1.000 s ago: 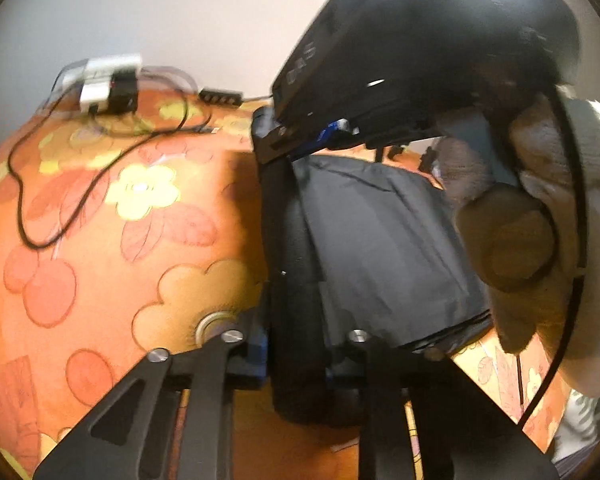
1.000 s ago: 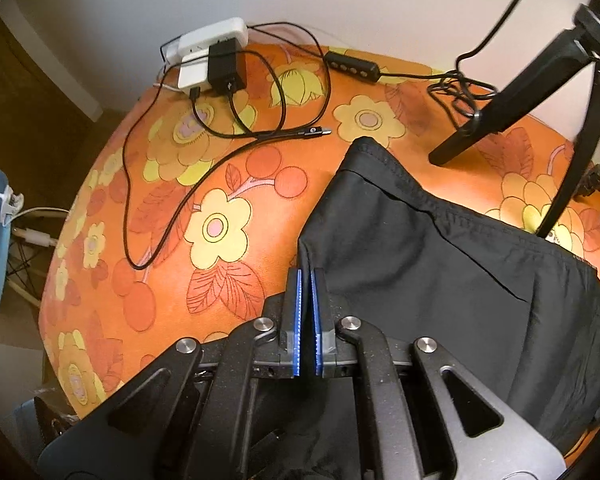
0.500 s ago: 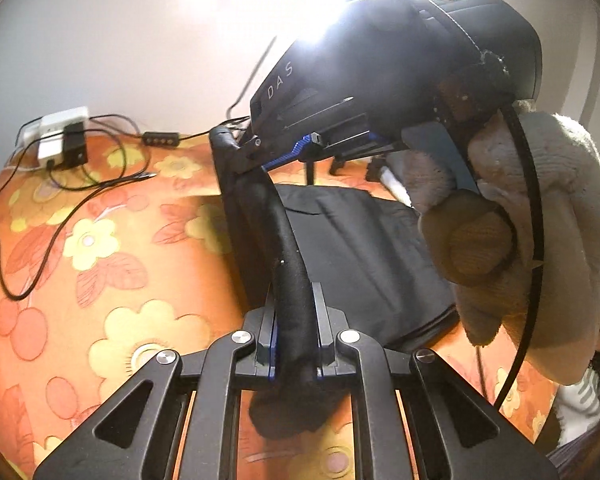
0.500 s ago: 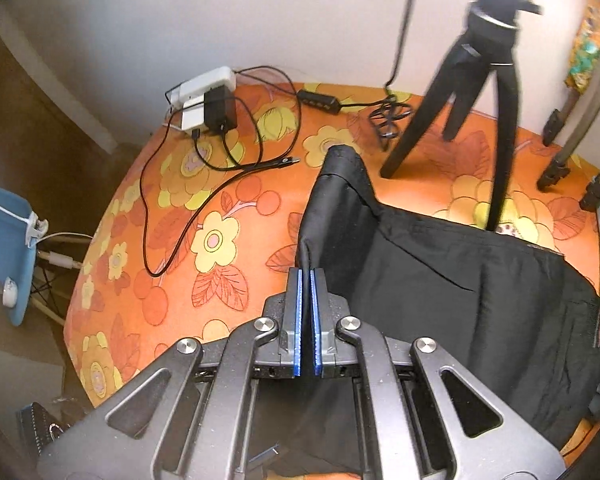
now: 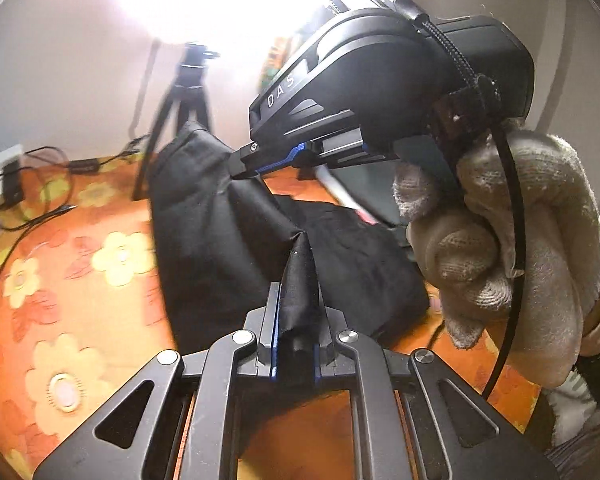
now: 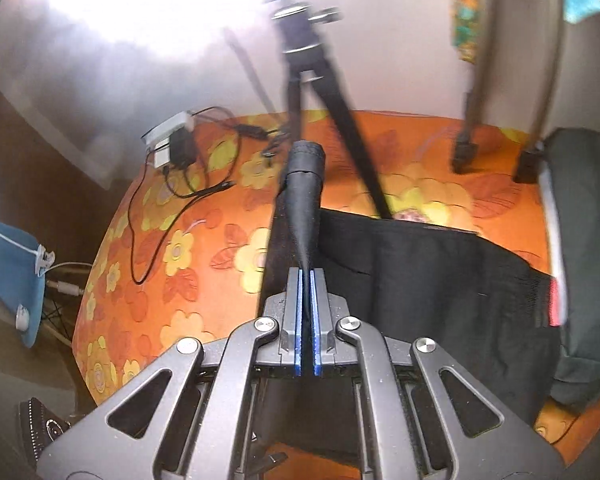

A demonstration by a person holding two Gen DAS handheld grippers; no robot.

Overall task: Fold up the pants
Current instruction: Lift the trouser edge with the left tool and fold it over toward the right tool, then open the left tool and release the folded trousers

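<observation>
Black pants (image 5: 220, 232) lie partly lifted over an orange flowered tabletop (image 5: 80, 280). My left gripper (image 5: 296, 312) is shut on a bunched fold of the pants. Beyond it in the left wrist view, my right gripper (image 5: 242, 170) pinches another part of the same edge, held by a hand in a knitted glove (image 5: 500, 248). In the right wrist view, that right gripper (image 6: 307, 280) is shut on a thin raised ridge of the pants (image 6: 420, 264), which stretches away toward the far end of the table. The rest of the cloth spreads flat to the right.
A black tripod (image 6: 320, 92) stands on the table behind the pants, with two more stand legs (image 6: 466, 156) at the back right. A white power strip with a black adapter and cables (image 6: 172, 144) lies at the back left. The table edge (image 6: 96, 264) curves down on the left.
Both grippers have risen and moved across the table, pulling the pinched edge of the pants up off the surface. The wall and tripod now fill more of both views.
</observation>
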